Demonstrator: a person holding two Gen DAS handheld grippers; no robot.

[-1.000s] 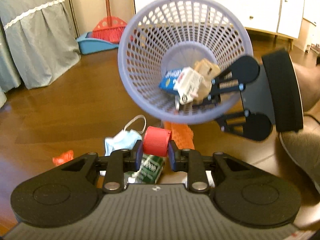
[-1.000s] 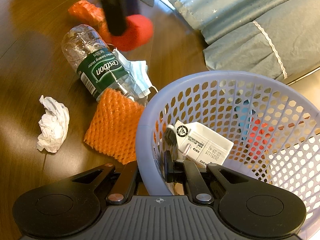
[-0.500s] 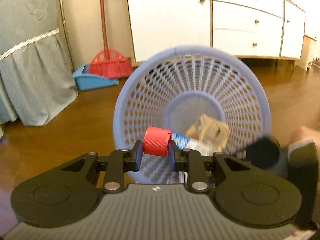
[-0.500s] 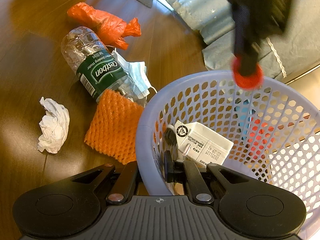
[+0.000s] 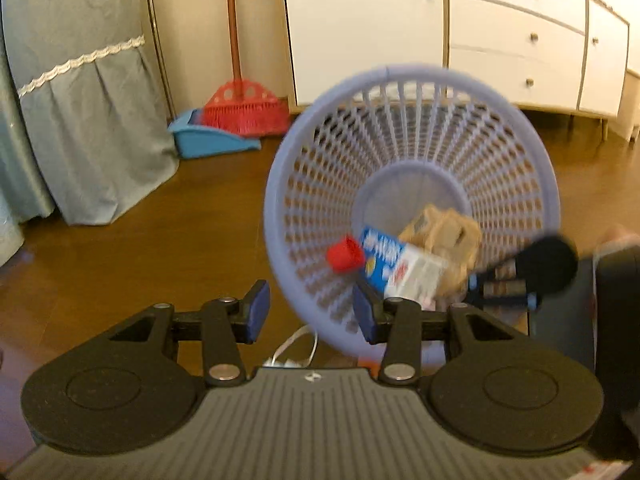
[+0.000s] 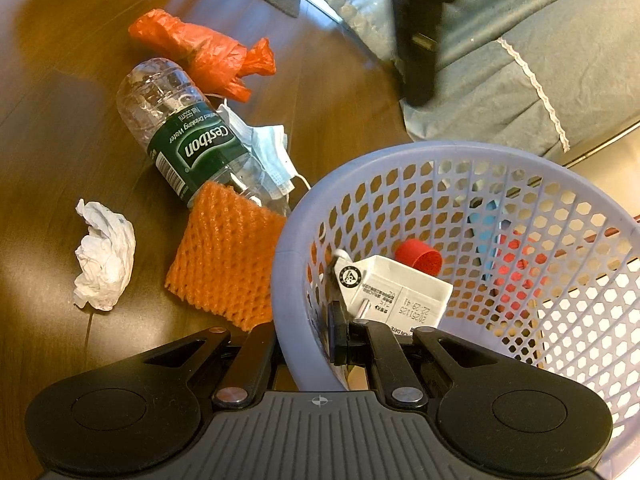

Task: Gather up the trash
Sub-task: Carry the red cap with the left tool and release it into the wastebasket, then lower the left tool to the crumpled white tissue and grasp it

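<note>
Wood floor (image 6: 60,128); white dresser (image 5: 500,32) upper right. Left tongs (image 5: 311,312) apart; right tongs (image 6: 304,336) clamped on basket (image 6: 288,276) rim.

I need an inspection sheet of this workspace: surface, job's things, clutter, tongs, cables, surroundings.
Surface: brown wooden floor.
Job's things: lilac basket, tilted, holds a red cap and a white carton; on the floor a plastic bottle, orange net, orange bag, face mask, crumpled tissue.
Clutter: nothing seen.
Tongs: left tongs open, empty; right tongs shut on the basket rim.
Cables: nothing seen.
Surroundings: white cabinets, red broom, blue dustpan, grey-green cloth.
</note>
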